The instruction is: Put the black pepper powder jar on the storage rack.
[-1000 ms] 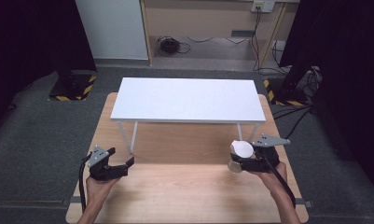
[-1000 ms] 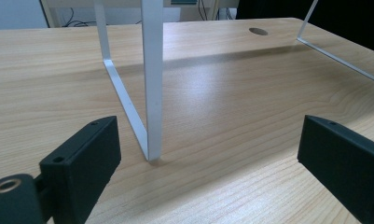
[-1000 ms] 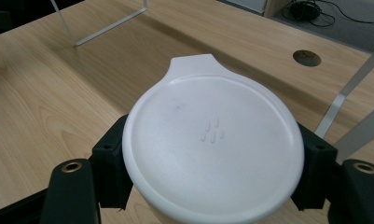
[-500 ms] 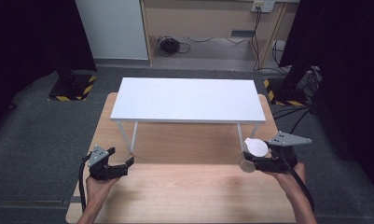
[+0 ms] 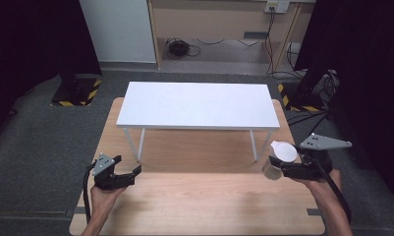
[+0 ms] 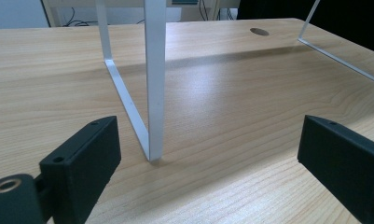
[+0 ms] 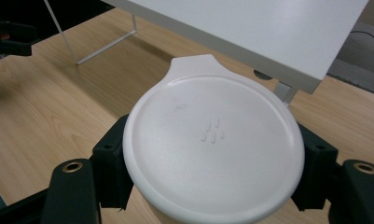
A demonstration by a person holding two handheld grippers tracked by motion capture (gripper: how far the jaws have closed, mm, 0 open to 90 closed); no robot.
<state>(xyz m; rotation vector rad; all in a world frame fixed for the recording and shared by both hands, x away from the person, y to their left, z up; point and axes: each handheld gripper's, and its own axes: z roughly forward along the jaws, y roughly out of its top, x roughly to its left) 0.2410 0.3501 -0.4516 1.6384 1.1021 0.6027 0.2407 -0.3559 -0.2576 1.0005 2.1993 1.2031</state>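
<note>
A wooden table (image 5: 199, 196) spans the scene, seen from above. On its far half stands a smaller white table (image 5: 198, 104) on thin white legs, its top level and bare.

At the near left, the person's left hand (image 5: 103, 196) holds the left gripper (image 5: 130, 173) low over the wood, just near of the white table's left leg (image 6: 155, 79). In the left gripper view its two black jaws stand spread wide, with nothing between them; the white leg meets the wood in the gap beyond them.

At the near right, the right hand (image 5: 327, 179) holds the right gripper (image 5: 275, 169), which points left, close to the white table's near right corner. Its jaws pinch a lidded cup (image 5: 274, 164) from both sides. In the right gripper view the cup's round white lid (image 7: 212, 144) sits directly between the two jaws, its small tab pointing away toward the white table's edge, and four small raised marks lie near its centre. The cup appears to be held just above the wood; whether it touches cannot be told.
</note>
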